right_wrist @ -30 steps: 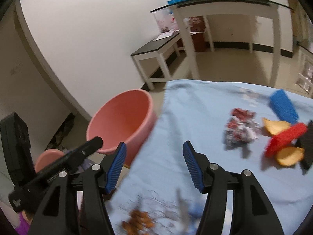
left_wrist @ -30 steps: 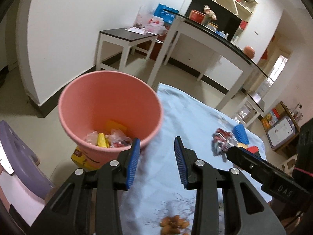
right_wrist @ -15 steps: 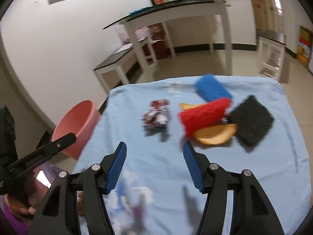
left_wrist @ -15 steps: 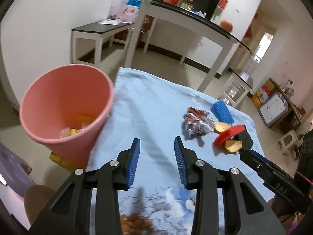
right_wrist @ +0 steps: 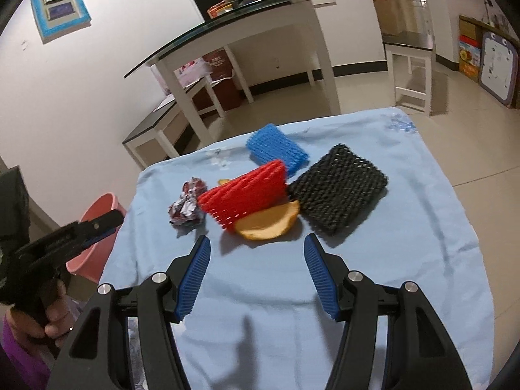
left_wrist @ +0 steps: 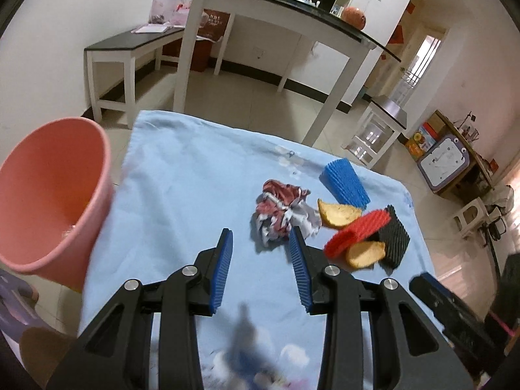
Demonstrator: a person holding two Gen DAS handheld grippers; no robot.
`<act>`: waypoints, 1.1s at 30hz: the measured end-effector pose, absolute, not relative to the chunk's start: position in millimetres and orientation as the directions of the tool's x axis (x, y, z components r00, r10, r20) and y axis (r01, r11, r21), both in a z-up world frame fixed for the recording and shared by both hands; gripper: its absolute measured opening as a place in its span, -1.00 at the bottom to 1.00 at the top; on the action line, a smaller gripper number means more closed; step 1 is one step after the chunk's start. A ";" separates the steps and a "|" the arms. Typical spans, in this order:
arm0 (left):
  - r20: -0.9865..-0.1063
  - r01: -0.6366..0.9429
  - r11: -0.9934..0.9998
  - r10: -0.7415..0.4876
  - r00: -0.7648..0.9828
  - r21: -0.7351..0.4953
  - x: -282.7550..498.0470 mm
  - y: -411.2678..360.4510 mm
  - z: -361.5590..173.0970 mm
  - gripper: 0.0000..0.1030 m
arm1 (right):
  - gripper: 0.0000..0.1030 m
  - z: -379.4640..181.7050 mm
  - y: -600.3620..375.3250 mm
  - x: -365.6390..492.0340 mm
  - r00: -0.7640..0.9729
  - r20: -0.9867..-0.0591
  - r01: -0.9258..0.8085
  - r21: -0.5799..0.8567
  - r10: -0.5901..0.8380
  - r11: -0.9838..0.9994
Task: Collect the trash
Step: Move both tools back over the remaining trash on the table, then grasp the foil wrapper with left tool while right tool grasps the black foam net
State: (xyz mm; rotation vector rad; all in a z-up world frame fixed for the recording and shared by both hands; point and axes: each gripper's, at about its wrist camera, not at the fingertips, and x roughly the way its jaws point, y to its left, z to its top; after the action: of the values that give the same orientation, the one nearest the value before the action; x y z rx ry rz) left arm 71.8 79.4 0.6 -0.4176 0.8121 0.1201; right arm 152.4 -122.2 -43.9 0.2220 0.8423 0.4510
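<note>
Left wrist view takes in the tabletop (left_wrist: 182,175) under its pale blue cloth, and beside its left edge the pink bin (left_wrist: 48,195), whose open mouth and inner wall show only here; what lies inside is too blurred to tell. The right wrist view catches just a sliver of that bin (right_wrist: 97,214) behind the left claw's black body, but shows the whole black foam net (right_wrist: 338,188), which the left view sees only edge-on (left_wrist: 395,237).

Trash sits clustered on the far right part of the cloth: a blue net (left_wrist: 344,185) farthest back, a red net (right_wrist: 243,195) lying over two orange peel pieces (right_wrist: 269,224), and a crumpled wrapper (left_wrist: 281,214) to their left.

The left claw (left_wrist: 260,260) hangs open and empty, its right pad just in front of the wrapper. The right claw (right_wrist: 256,276) is also spread wide and empty above bare cloth, just short of the nearer peel.
</note>
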 end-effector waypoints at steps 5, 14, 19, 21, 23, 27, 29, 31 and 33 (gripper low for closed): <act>-0.745 -0.281 0.904 -0.058 0.664 -0.321 101.2 76.3 -13.1 -0.29 | 0.15 -44.9 -137.6 159.5 0.600 -0.666 -0.258 0.363 0.443 0.895; -0.794 -0.317 0.886 -0.088 0.602 -0.339 136.2 76.2 -47.2 -0.29 | 0.15 -53.4 -169.8 175.6 0.625 -0.675 -0.169 0.374 0.393 0.912; -0.780 -0.272 0.908 -0.089 0.620 -0.319 137.5 63.7 -51.7 -0.29 | 0.15 -62.2 -183.1 184.1 0.624 -0.684 -0.126 0.388 0.377 0.913; -0.770 -0.256 0.918 -0.078 0.633 -0.303 135.6 60.2 -50.1 -0.34 | 0.15 -65.8 -186.8 186.9 0.620 -0.690 -0.113 0.394 0.375 0.912; -0.758 -0.236 0.927 -0.072 0.649 -0.290 132.7 56.5 -46.9 -0.50 | 0.15 -69.7 -189.8 189.9 0.614 -0.694 -0.102 0.402 0.376 0.910; -0.742 -0.224 0.938 -0.048 0.669 -0.263 124.3 52.8 -39.0 -0.59 | 0.15 -76.0 -191.7 196.0 0.604 -0.703 -0.081 0.415 0.376 0.906; -0.734 -0.220 0.942 -0.039 0.678 -0.253 118.8 51.8 -33.5 -0.61 | 0.15 -79.2 -192.8 199.2 0.597 -0.708 -0.072 0.421 0.377 0.904; -0.723 -0.213 0.945 -0.036 0.690 -0.250 111.6 51.4 -27.2 -0.62 | 0.15 -82.7 -193.3 203.5 0.589 -0.712 -0.061 0.431 0.381 0.900; -0.713 -0.207 0.947 -0.030 0.701 -0.244 104.8 51.0 -21.9 -0.62 | 0.15 -85.8 -193.7 207.7 0.583 -0.716 -0.050 0.440 0.384 0.897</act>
State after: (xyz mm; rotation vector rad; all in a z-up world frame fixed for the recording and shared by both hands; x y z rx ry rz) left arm 104.8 51.0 -21.9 -0.3191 0.7918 0.1004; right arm 207.7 -193.7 -85.8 0.3971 0.9188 0.2610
